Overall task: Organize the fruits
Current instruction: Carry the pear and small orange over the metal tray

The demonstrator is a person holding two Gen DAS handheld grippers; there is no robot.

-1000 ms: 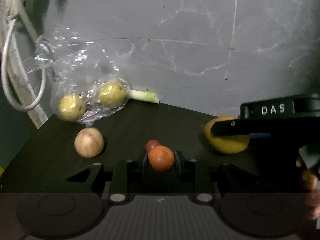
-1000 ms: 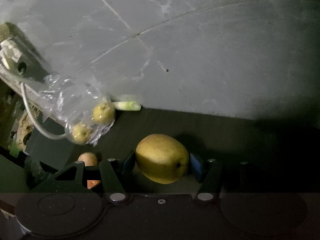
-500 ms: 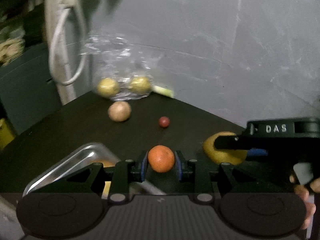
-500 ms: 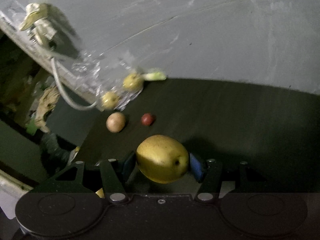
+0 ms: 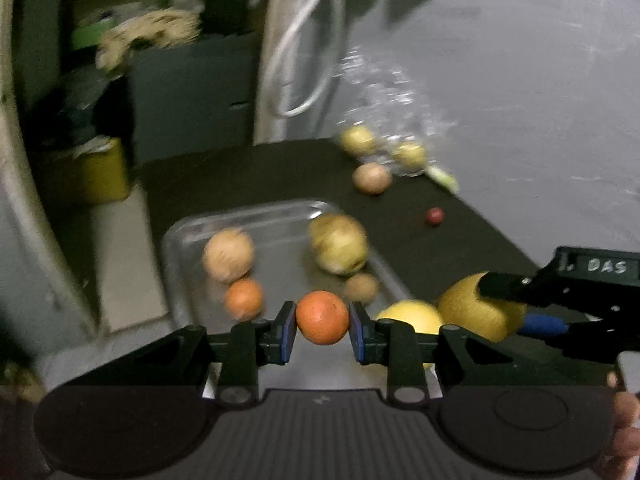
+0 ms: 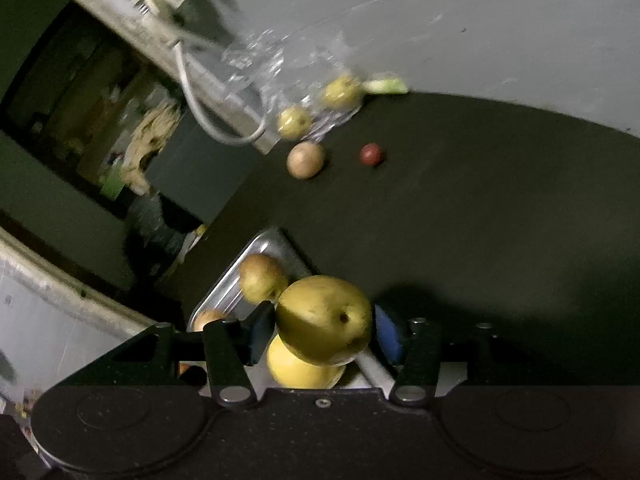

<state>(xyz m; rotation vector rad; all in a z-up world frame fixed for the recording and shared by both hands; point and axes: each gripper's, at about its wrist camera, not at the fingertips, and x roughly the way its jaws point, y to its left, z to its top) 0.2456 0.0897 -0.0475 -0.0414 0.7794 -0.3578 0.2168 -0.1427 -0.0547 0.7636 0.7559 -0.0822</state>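
My left gripper [image 5: 322,332] is shut on an orange [image 5: 322,317], held over the near end of a metal tray [image 5: 188,224]. The tray holds several fruits, among them a yellow-green pear [image 5: 339,244], a tan round fruit [image 5: 229,255] and a second orange [image 5: 244,299]. My right gripper [image 6: 324,336] is shut on a yellow pear [image 6: 325,319], above a yellow fruit [image 6: 304,368] at the tray's [image 6: 256,250] edge. From the left wrist view the right gripper [image 5: 520,312] hangs at the right with that pear [image 5: 468,312].
On the dark table [image 6: 480,208] lie a tan fruit [image 6: 305,159] and a small red fruit [image 6: 371,154]. A clear plastic bag [image 6: 280,64] with two yellow fruits sits by the grey wall, beside a green stalk [image 6: 386,86]. A white cable [image 5: 296,72] hangs at the table's left edge.
Both grippers have pulled back and swung left with their fruits. The metal tray with its fruits has come into view under them; the bag and loose fruits now look farther away.
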